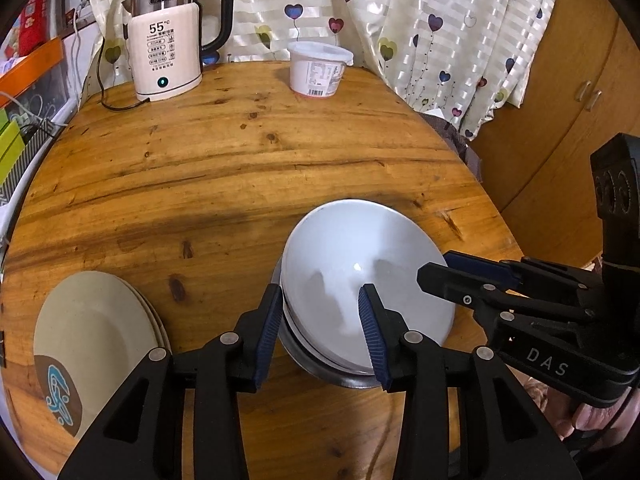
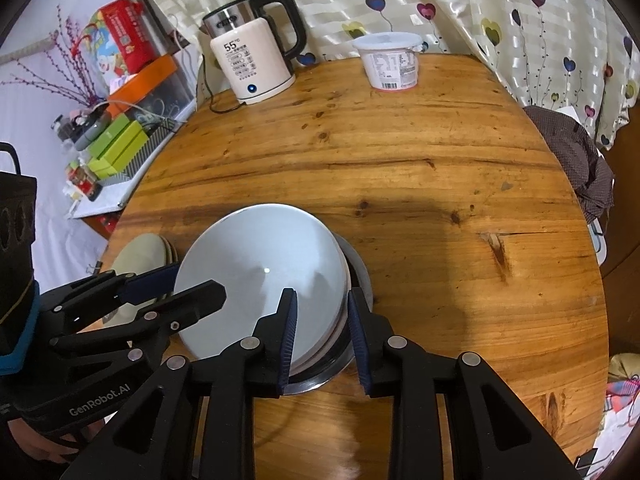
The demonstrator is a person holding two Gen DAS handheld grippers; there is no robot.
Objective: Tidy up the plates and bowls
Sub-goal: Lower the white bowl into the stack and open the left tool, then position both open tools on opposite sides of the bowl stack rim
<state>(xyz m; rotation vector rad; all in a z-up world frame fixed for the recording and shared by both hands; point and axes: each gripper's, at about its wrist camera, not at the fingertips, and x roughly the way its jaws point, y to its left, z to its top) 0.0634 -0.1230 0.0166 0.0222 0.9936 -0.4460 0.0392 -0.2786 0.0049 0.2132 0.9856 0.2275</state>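
A white bowl (image 1: 360, 264) sits nested in a stack, with a steel bowl (image 1: 320, 368) at the bottom, on the round wooden table (image 1: 240, 168). My left gripper (image 1: 320, 332) is open, its fingers straddling the stack's left rim. My right gripper (image 2: 322, 336) is open, its fingers straddling the right rim of the white bowl (image 2: 256, 272); it also shows in the left wrist view (image 1: 448, 268). A stack of beige plates (image 1: 92, 336) with a blue-and-brown mark lies at the table's left edge, also in the right wrist view (image 2: 144, 256).
An electric kettle (image 1: 168, 44) with its cord stands at the back left, a white lidded tub (image 1: 318, 68) at the back middle. Boxes and clutter (image 2: 112, 120) sit left of the table. A curtain hangs behind; a wooden cabinet (image 1: 560, 120) is to the right.
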